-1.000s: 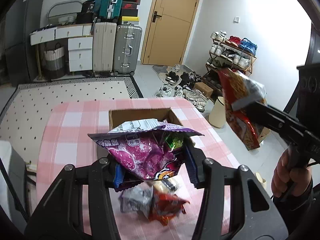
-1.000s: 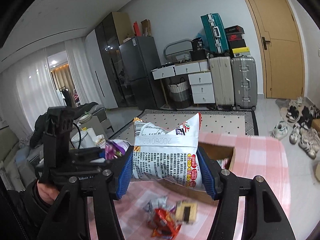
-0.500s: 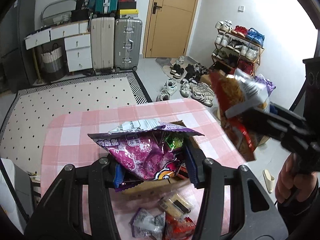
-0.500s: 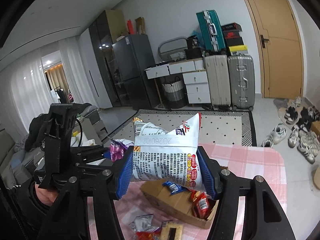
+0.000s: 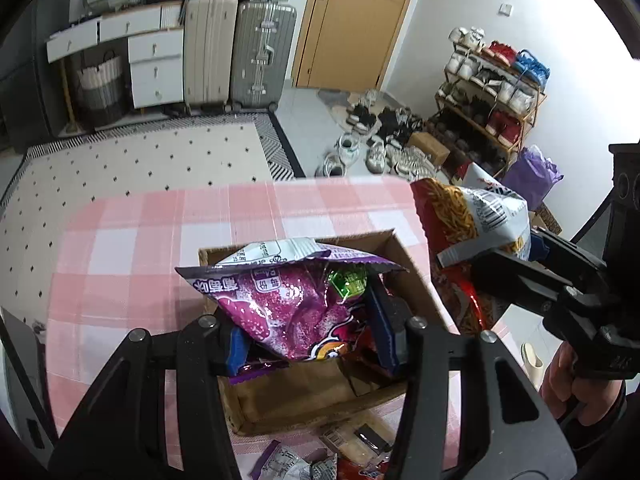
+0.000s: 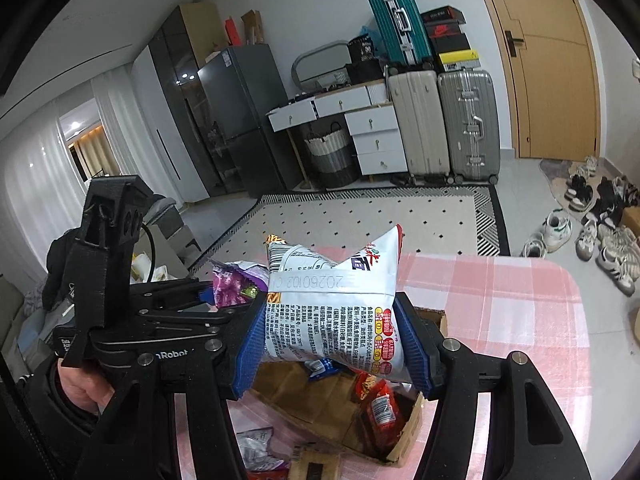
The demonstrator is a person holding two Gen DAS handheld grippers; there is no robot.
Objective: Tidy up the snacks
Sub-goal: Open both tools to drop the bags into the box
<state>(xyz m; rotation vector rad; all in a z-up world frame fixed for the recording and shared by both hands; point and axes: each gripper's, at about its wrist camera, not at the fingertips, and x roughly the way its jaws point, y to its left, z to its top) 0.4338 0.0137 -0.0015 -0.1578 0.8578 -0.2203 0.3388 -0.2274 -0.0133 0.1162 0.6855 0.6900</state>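
Note:
My left gripper (image 5: 310,336) is shut on a purple snack bag (image 5: 292,304), which hangs over the open cardboard box (image 5: 304,400) on the pink checked table (image 5: 152,240). My right gripper (image 6: 332,348) is shut on a white-and-red snack bag (image 6: 332,312), seen from its printed back. That same white-and-red bag (image 5: 468,220) shows in the left wrist view at the box's right edge. The box (image 6: 320,396) holds a red packet (image 6: 380,404) and a blue one (image 6: 320,366). The left gripper (image 6: 200,300) with the purple bag (image 6: 232,284) appears to the left in the right wrist view.
Several loose snack packets (image 5: 320,460) lie on the table in front of the box. Beyond the table are a dotted rug (image 5: 140,160), suitcases (image 5: 236,52), a shoe rack (image 5: 492,92) and shoes on the floor. A hand (image 5: 576,376) holds the right gripper's handle.
Both grippers have moved forward and down with their bags. The box has come closer beneath them; its inside now shows, and the white-and-red bag sits lower, beside the box's right edge.

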